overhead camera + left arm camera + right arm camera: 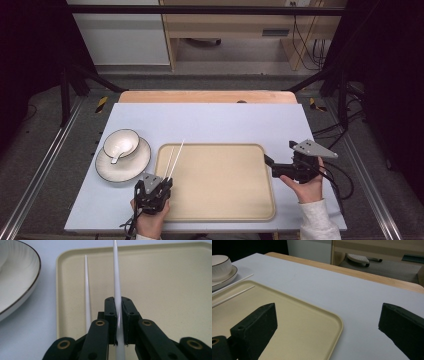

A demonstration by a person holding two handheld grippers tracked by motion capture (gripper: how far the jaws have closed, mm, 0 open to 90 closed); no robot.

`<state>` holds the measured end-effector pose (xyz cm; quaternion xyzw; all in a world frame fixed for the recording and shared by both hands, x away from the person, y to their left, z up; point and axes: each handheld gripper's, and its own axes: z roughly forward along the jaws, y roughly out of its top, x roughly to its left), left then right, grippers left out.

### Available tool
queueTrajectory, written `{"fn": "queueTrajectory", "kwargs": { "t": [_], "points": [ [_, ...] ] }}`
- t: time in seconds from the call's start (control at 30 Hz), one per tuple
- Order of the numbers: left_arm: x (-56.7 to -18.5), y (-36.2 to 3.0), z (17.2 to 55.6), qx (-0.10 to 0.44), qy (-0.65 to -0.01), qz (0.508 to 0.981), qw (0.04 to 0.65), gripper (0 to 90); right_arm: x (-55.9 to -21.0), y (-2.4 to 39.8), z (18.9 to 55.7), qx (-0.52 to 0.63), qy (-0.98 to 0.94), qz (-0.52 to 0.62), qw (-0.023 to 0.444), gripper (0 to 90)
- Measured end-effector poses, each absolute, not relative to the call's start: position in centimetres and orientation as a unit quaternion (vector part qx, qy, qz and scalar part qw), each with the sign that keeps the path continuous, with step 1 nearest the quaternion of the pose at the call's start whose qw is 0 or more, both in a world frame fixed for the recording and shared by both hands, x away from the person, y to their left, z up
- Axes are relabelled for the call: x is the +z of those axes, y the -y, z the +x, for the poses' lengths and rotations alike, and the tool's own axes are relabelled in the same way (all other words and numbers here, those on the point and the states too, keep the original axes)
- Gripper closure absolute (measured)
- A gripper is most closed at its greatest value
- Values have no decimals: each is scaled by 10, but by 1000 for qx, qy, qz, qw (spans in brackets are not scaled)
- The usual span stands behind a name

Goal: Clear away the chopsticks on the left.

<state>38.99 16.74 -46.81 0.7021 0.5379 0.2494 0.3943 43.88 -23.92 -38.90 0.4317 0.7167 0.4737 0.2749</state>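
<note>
Landmark for all positions: beige tray point(220, 185) on the desk point(210, 120).

Nearest, at the tray's near left corner: left claw point(169, 181), held in a hand point(150, 222) entering from the bottom edge. Jaws pressed together, pinching one white chopstick point(117, 290) between the pads. Chopstick running straight out from the jaws over the tray's left portion, tip beyond the tray's far rim in the high view. Grip point well back on the stick's thicker part.

Just left of the pinched stick: second white chopstick point(86, 290), free of the jaws, lying on the tray floor close inside the left rim, roughly parallel to the first. Contact between the two sticks: none seen in the left gripper view.

At the tray's right rim, about mid-length: right claw point(268, 161), held in the other hand point(305, 187), white sleeve point(320, 220) visible. Jaws spread wide, nothing between them; in the right gripper view, tray corner and bare desk seen through the gap. Pointing toward the tray's right edge.

Left of the tray, apart from its rim: white plate point(107, 167) with dark edge line, carrying a white bowl point(121, 142). A white spoon point(118, 156) in the bowl, handle leaning over the bowl's near edge.

Beyond the tray's far rim: bare pale desk surface, then a wooden edge point(205, 96).
</note>
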Motion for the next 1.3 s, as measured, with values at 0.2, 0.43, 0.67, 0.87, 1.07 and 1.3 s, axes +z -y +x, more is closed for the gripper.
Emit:
{"fn": "queueTrajectory", "kwargs": {
  "t": [0.2, 0.43, 0.67, 0.87, 1.07, 1.3],
  "points": [
    [-475, -162, 388, 249, -542, 702, 388, 839, -390, 238, 439, 472, -718, 432, 275, 24],
    [-480, -159, 387, 248, -544, 708, 375, 839, -391, 238, 440, 471, -719, 432, 273, 24],
    [-482, -156, 389, 248, -551, 711, 361, 839, -391, 237, 440, 470, -719, 432, 274, 24],
    [-483, -155, 391, 248, -550, 716, 352, 838, -391, 237, 440, 470, -720, 432, 274, 24],
    [-482, -154, 392, 248, -550, 718, 347, 837, -392, 237, 440, 469, -721, 432, 273, 24],
    [-481, -155, 393, 241, -549, 721, 347, 836, -392, 237, 441, 468, -721, 432, 272, 24]
  ]
}}
